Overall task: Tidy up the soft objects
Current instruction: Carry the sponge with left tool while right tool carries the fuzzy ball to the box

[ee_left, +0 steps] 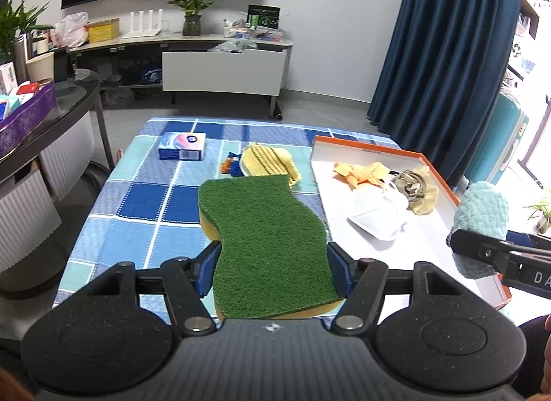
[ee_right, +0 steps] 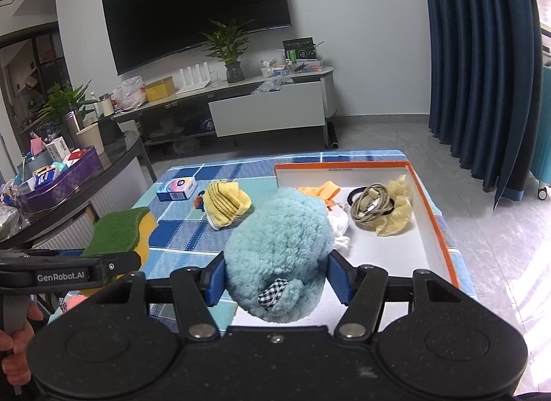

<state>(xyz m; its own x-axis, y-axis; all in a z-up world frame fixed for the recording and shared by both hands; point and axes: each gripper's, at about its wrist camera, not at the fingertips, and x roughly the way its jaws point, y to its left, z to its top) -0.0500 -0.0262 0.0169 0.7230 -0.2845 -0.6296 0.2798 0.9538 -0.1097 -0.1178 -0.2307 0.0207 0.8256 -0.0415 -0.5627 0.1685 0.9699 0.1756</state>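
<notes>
I've got both tools loaded: left tool (ee_left: 273,271) is clamped on the green-topped sponge (ee_left: 265,242), held above the table (ee_left: 144,201) just left of the orange-rimmed box (ee_left: 439,173); right tool (ee_right: 275,280) is squeezing the fluffy blue plush (ee_right: 279,246), hovering over the box's near-left corner. So, mid-carry w/ two soft items, I reckon. Next I'd swing each over bare white floor of the box, clear of the mask (ee_left: 378,211), cable coil (ee_right: 370,206) & yellow bits, then let go; sponge needs a rightward shift first. Still out on the checked blue cloth: yellow knit piece (ee_left: 268,160), small blue carton (ee_left: 182,146). Room: TV (ee_right: 196,4), low cabinet, plants, dark blue curtain (ee_left: 447,39).
</notes>
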